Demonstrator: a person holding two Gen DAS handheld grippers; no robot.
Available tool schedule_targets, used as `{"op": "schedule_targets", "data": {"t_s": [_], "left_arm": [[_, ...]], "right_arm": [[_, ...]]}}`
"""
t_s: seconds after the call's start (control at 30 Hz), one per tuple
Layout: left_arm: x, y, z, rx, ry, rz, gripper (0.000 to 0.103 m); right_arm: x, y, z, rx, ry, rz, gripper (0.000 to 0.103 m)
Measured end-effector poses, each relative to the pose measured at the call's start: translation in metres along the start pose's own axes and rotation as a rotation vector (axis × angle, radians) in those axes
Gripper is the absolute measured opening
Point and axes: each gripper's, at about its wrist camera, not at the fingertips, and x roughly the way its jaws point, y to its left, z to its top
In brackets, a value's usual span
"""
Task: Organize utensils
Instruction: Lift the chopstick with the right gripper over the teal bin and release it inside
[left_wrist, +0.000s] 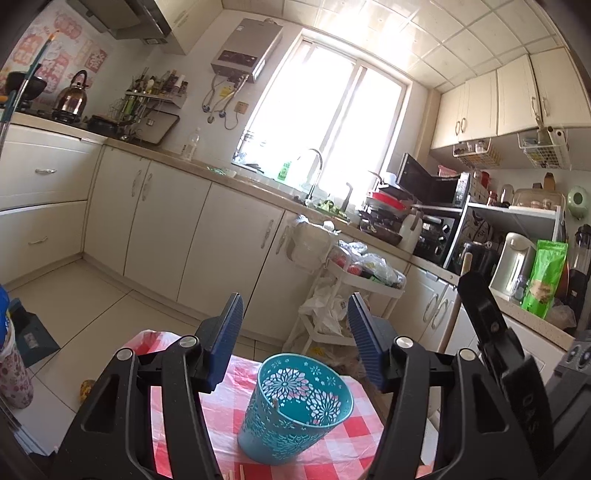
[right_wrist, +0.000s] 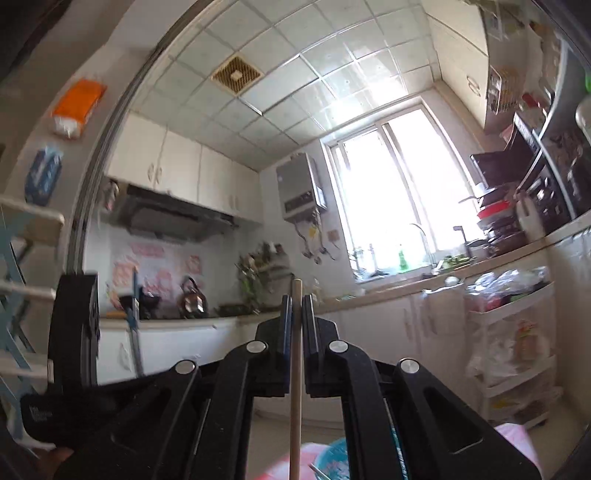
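Observation:
A teal perforated utensil cup (left_wrist: 295, 406) stands on a red-and-white checked tablecloth (left_wrist: 354, 443). My left gripper (left_wrist: 295, 321) is open and empty, held above and just behind the cup, its blue pads (left_wrist: 225, 332) wide apart. My right gripper (right_wrist: 295, 306) is shut on a long wooden stick-like utensil handle (right_wrist: 295, 387), which runs upright between the pads. The right gripper and its handle also show at the right of the left wrist view (left_wrist: 491, 332). The cup's rim (right_wrist: 332, 458) shows below the right gripper. One thin piece stands inside the cup.
Cream kitchen cabinets (left_wrist: 177, 229) and a counter with a sink (left_wrist: 314, 177) run behind the table. A white trolley with bags (left_wrist: 354, 288) stands beyond the table. Wooden sticks (left_wrist: 242, 472) lie at the table's near edge. A floral bin (left_wrist: 14, 369) is at left.

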Motion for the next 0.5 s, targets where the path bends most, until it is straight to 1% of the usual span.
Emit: {"op": "schedule_targets", "data": {"t_s": [0.03,0.1,0.2,0.3,0.4,0.47,0.5], "left_arm": [[-0.002,0.0,0.002,-0.006,-0.014,0.001,0.056],[-0.004,0.0,0.005,-0.014,-0.041,-0.001,0.056],[-0.006,-0.003,0.008,-0.021,-0.077,-0.002,0.056],[-0.005,-0.005,0.007,-0.02,-0.09,-0.001,0.056],[-0.002,-0.007,0.006,-0.007,-0.103,0.009,0.056],[0.0,-0.008,0.005,0.001,-0.105,0.017,0.056],[0.0,-0.008,0.005,0.002,-0.107,0.019,0.056]], "right_arm": [[0.004,-0.008,0.003,0.04,-0.015,0.017,0.006],[0.01,-0.019,0.007,0.09,-0.042,0.017,0.006],[0.016,-0.035,0.009,0.118,-0.081,0.004,0.006],[0.024,-0.043,0.013,0.11,-0.118,-0.007,0.006],[0.031,-0.043,0.014,0.055,-0.148,-0.035,0.006],[0.034,-0.043,0.004,0.018,-0.148,-0.058,0.006],[0.037,-0.045,-0.004,0.003,-0.132,-0.075,0.006]]}}
